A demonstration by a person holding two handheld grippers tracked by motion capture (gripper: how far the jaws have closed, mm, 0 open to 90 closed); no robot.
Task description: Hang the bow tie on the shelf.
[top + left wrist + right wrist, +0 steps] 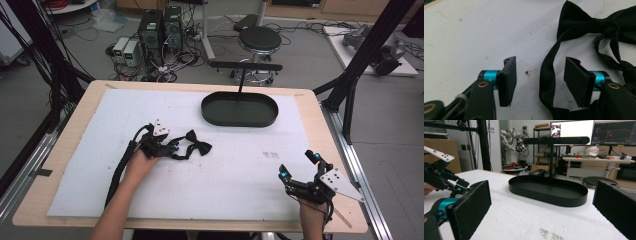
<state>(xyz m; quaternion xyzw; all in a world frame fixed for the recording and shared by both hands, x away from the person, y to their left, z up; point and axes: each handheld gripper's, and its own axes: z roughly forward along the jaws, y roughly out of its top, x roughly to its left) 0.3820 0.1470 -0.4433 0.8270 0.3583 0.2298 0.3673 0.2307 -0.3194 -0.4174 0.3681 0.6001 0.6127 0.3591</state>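
A black bow tie [198,145] lies on the white mat left of centre, its strap looping toward my left gripper [172,148]. In the left gripper view the bow [596,25] is at the upper right and the strap [547,75] runs down between the jaws, nearer the right one. My left gripper [540,81] is open, its jaws on the mat around the strap. A black oval tray [239,109] with an upright T-shaped stand [244,66] sits at the back. My right gripper [299,165] is open at the front right, facing the tray [549,191], nothing between its jaws.
A white mat [225,170] covers most of the wooden table [320,125]. Beyond the far edge stand a round stool [259,39] and computer boxes with cables [160,30] on the floor. Black frame posts [360,55] rise at the right.
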